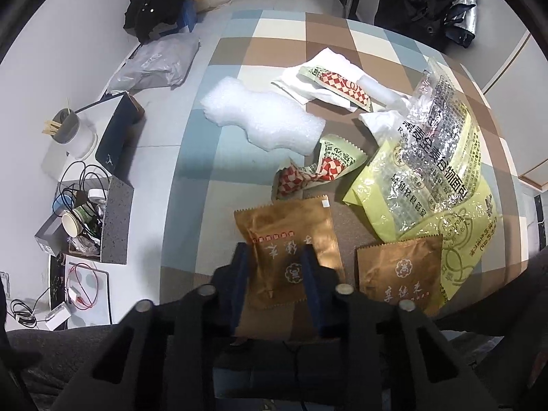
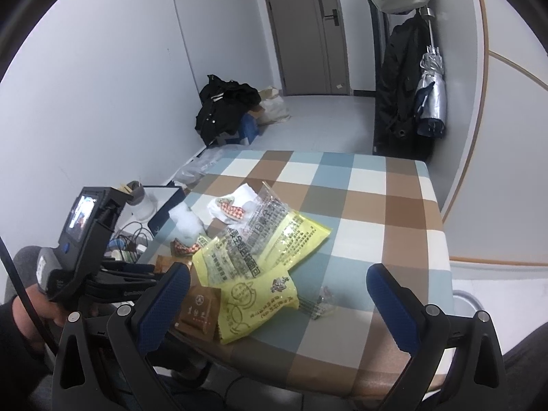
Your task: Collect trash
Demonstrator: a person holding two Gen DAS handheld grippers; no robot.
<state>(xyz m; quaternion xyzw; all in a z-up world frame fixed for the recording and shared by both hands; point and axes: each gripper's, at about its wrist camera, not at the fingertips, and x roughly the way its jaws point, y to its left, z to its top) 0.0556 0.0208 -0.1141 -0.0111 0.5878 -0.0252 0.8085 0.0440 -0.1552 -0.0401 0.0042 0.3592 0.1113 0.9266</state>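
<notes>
My left gripper points down at the checked table, and its blue pads pinch a brown snack packet lying there. A second brown packet lies just to its right. Beyond them are a big yellow plastic bag, two red-checked wrappers, a white bubble-wrap sheet and white tissue. My right gripper hovers wide open over the table's near edge with nothing between its fingers. The yellow bag and a small clear wrapper lie ahead of it.
Left of the table, the floor holds a box of cups and cables, a dark blue box, a jar of sticks and a grey bag. A black coat pile sits by the wall. A coat and umbrella hang beside the door.
</notes>
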